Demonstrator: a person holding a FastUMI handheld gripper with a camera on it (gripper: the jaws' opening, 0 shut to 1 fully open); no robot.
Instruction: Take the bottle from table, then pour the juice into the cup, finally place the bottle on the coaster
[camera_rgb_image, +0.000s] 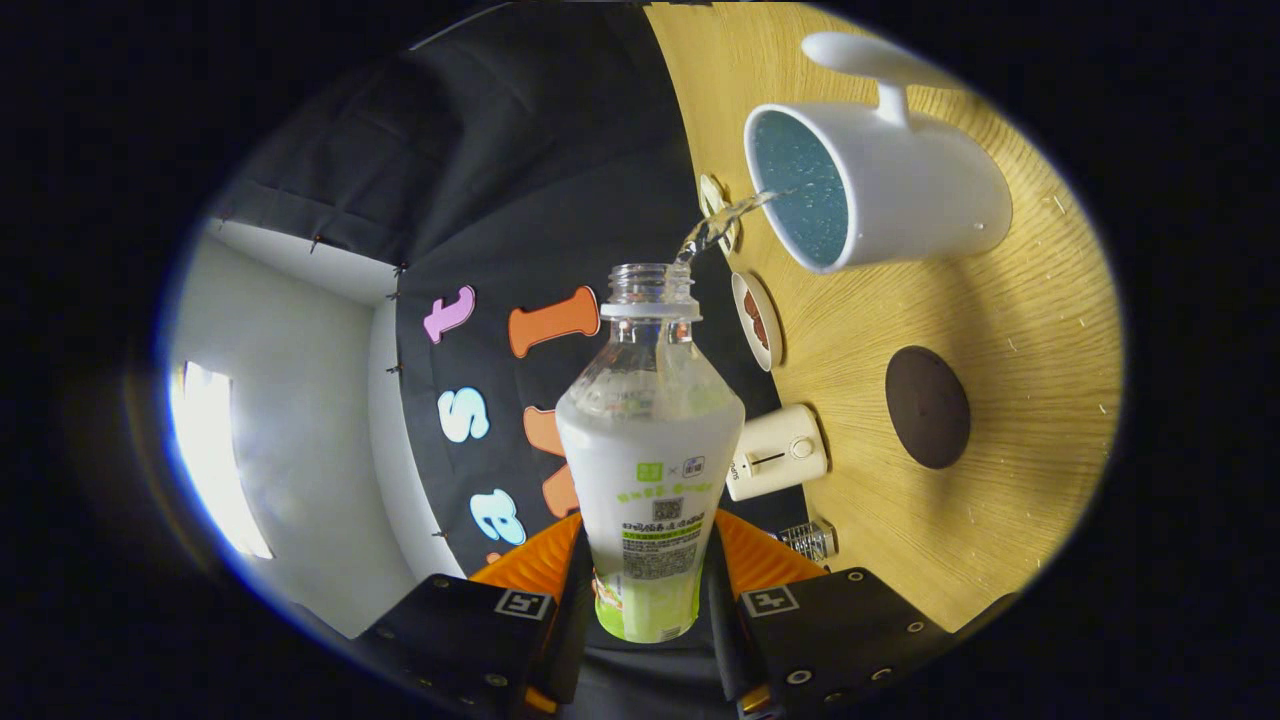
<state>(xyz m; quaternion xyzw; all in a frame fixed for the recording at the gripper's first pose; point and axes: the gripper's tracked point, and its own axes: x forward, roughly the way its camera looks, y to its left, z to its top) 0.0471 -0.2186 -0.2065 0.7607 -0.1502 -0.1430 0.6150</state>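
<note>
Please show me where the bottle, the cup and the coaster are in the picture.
bottle (650, 450): gripper view, on its labelled body, held between the fingers of the tool (650, 590).
cup (925, 190): gripper view, on its white outer wall.
coaster (927, 407): gripper view, on its dark top face.

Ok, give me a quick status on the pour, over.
Gripper shut on clear plastic bottle with white label, tilted. Liquid stream arcing from its mouth into white ceramic cup. Round dark coaster bare on wooden table; nothing blocking.

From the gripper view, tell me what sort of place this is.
Probably a staged recording booth: black cloth wall, wooden table set with white cup, dark coaster and toaster. The gripper grips the bottle, pouring.
</note>
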